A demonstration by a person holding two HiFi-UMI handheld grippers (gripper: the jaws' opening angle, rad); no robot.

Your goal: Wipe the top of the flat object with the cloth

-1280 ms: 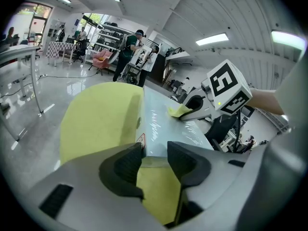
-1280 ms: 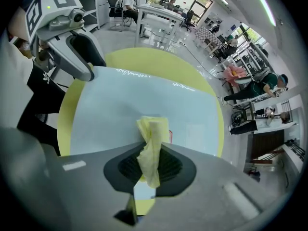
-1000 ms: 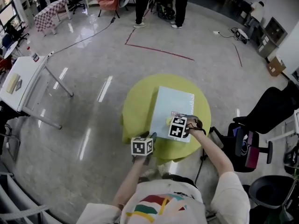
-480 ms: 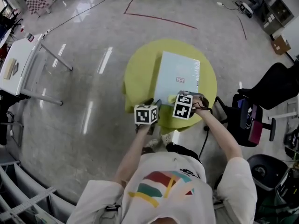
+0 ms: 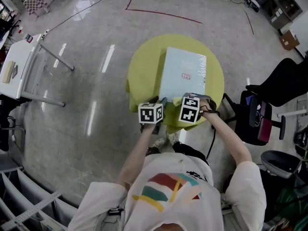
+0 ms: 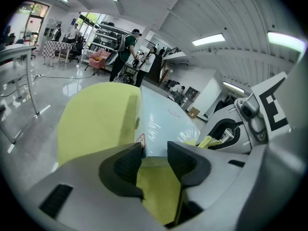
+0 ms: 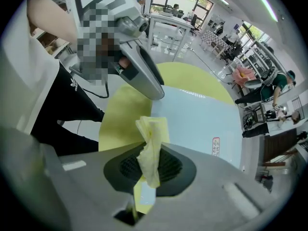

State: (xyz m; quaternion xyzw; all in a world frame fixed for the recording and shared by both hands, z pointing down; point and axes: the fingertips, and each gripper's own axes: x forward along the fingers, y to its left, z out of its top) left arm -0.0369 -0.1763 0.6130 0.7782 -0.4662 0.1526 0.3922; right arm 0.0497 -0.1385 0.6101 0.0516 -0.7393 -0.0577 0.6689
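Observation:
A pale blue flat box (image 5: 183,73) wrapped in clear film lies on a round yellow table (image 5: 144,66). My right gripper (image 5: 181,101) hovers at the box's near end, shut on a crumpled yellow cloth (image 7: 150,146) that sticks up between its jaws. In the right gripper view the box (image 7: 202,121) lies just ahead of the cloth. My left gripper (image 5: 161,103) is close beside the right one, at the box's near left corner (image 6: 144,146). Its jaws stand apart with nothing between them (image 6: 154,153).
A black office chair (image 5: 262,114) stands close to the table's right side. A white folding table (image 5: 19,66) is far left, and a red tape line (image 5: 163,14) marks the floor beyond. People stand far off (image 6: 126,52) in the hall.
The left gripper has come up from below the table's edge to beside the right one. The right gripper has drawn back slightly toward the box's near end. The head view has tilted further down.

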